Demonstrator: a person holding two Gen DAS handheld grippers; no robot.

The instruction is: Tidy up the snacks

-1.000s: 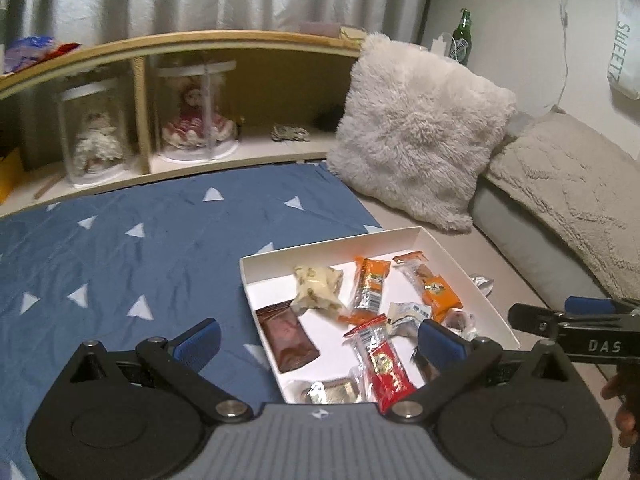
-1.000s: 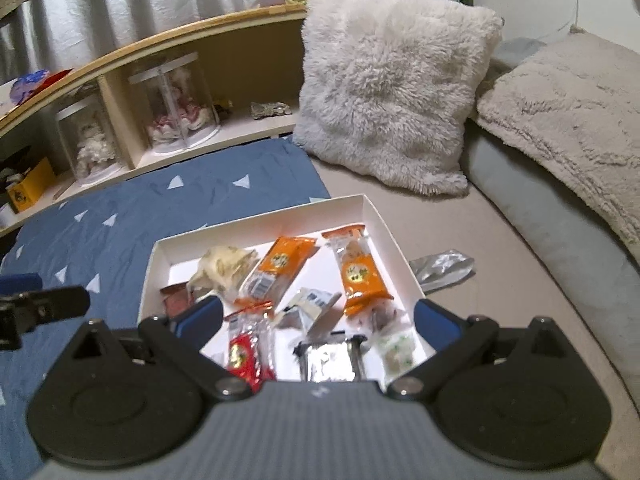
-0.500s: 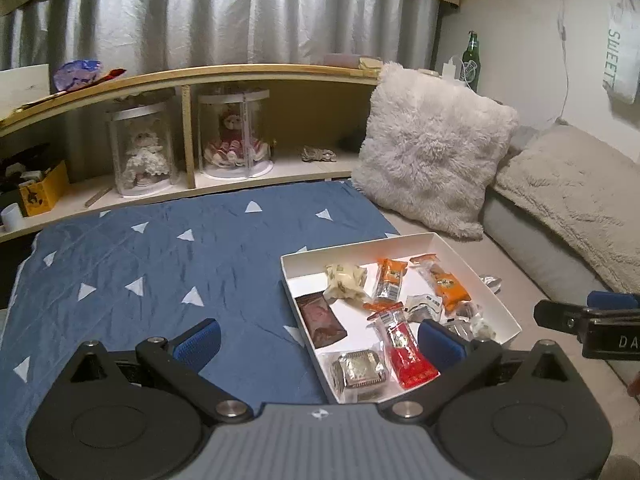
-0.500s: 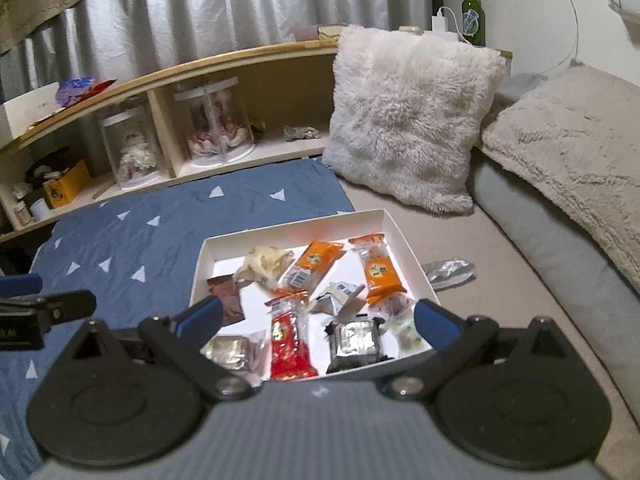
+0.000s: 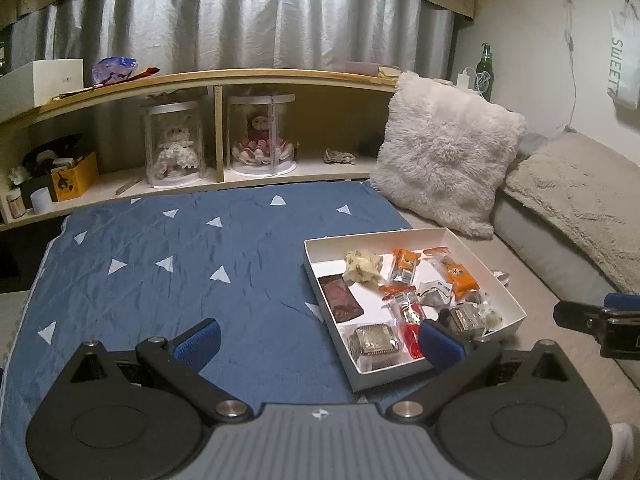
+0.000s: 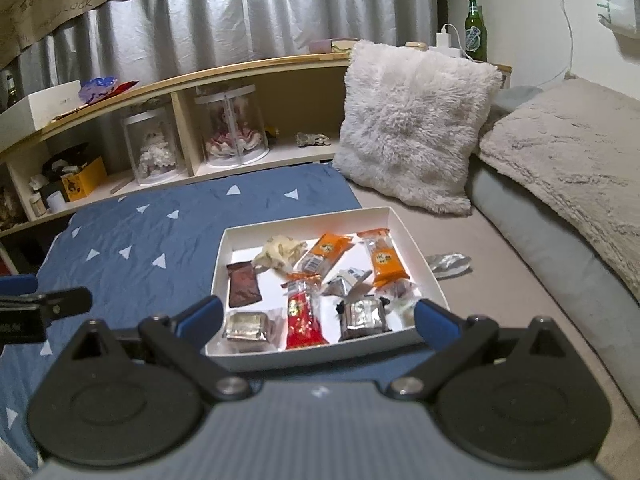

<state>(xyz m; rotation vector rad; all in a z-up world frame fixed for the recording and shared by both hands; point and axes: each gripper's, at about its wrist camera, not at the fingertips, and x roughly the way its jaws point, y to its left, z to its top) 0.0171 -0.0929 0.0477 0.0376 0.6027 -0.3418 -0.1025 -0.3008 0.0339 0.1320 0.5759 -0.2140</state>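
Both tools, left tool [image 5: 318,340] and right tool [image 6: 318,314], hang released and empty. The white box [image 6: 416,254] of snacks lies before them, a silver wrapper [image 6: 448,262] just beside it.

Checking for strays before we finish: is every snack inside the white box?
No, a silver wrapper lies on the bed beside the white box, outside its right wall.

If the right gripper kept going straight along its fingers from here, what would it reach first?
Probably the white box of snacks: the right gripper is open and aimed at its near end, around the red packet and the foil-wrapped snack. Depth is unclear.
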